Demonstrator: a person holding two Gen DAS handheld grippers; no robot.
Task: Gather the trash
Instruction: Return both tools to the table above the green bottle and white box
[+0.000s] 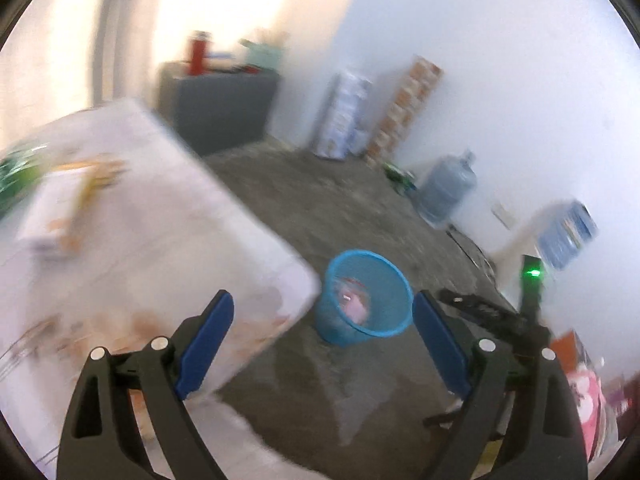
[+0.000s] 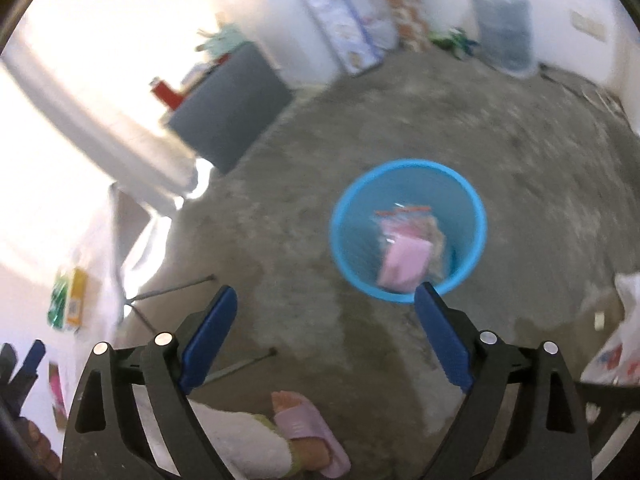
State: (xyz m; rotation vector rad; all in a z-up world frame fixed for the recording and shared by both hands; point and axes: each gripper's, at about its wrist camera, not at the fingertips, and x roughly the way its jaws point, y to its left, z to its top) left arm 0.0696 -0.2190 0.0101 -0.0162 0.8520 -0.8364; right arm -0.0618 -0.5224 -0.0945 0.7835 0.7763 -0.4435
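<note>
I see both jaws wide, empty: left gripper (image 1: 323,314), right gripper (image 2: 325,307). Blue bin (image 2: 408,230) ahead, pink packet (image 2: 404,260) inside.

Black grippers, blue fingers (image 2: 440,344), lilac slipper (image 2: 304,432)
</note>
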